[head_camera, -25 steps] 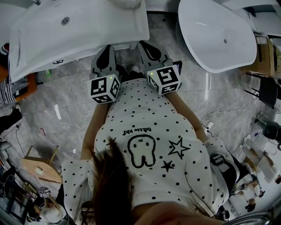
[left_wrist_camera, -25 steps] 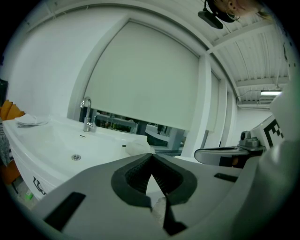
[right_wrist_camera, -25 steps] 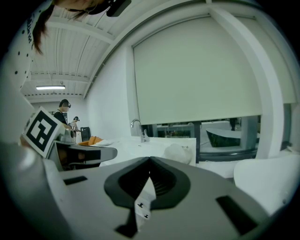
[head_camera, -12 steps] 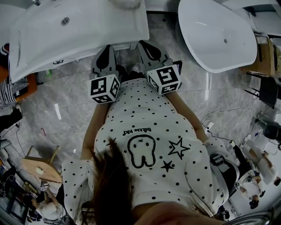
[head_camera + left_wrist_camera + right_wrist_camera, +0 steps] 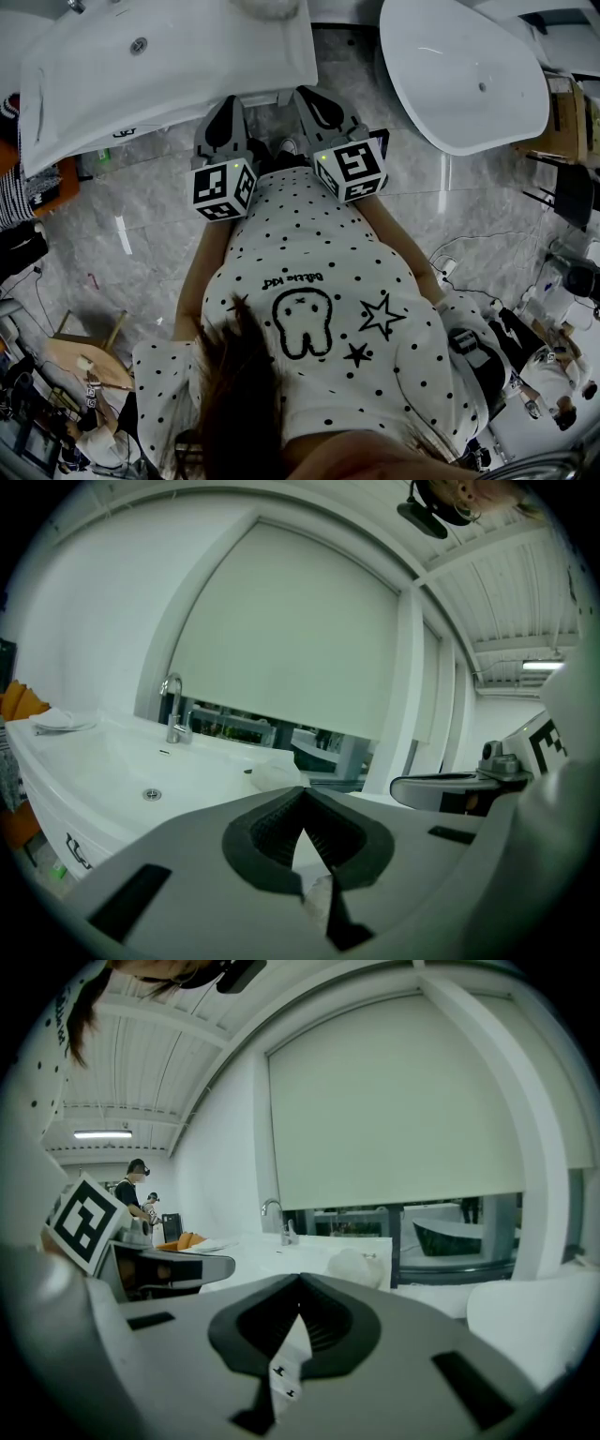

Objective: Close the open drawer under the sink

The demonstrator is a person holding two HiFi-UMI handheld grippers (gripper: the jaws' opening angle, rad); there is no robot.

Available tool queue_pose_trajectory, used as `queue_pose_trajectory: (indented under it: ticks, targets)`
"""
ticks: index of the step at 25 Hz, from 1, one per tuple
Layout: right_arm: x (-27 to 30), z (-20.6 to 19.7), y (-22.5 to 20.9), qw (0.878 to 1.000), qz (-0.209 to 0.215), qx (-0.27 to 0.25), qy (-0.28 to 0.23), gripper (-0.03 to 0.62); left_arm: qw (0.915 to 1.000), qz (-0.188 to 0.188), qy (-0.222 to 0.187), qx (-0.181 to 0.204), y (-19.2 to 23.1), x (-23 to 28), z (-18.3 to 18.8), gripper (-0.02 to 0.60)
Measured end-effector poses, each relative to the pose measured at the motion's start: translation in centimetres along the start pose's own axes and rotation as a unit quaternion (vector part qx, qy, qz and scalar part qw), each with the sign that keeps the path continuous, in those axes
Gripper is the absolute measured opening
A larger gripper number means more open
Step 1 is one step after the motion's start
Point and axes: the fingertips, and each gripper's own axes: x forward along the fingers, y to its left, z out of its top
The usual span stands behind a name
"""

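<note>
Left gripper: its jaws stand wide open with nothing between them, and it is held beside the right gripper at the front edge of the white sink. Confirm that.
One thing is wrong: the left gripper's jaws are shut, tips together, as the left gripper view shows. The rest is right: nothing is between them, and it is beside the right gripper at the white sink's front edge.

The sink (image 5: 187, 66) stands at the floor's (image 5: 141, 216) upper left, its tap (image 5: 172, 708) at the far edge behind the drain (image 5: 140, 43). An oval basin (image 5: 469, 75) stands apart to its right. The left gripper (image 5: 225, 112) and right gripper (image 5: 319, 108) lie side by side at the sink's near edge (toward its right corner). A stool (image 5: 89, 361) stands on the floor, well to the left.
</note>
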Motion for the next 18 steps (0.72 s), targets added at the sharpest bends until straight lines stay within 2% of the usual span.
queue_pose_trajectory:
  ticks: [18]
  targets:
    - [0.30,-0.22,-0.57,1.000,0.004,0.000,0.005,0.014,1.0000,0.003,0.001,0.002,-0.14,0.66,0.01,0.005]
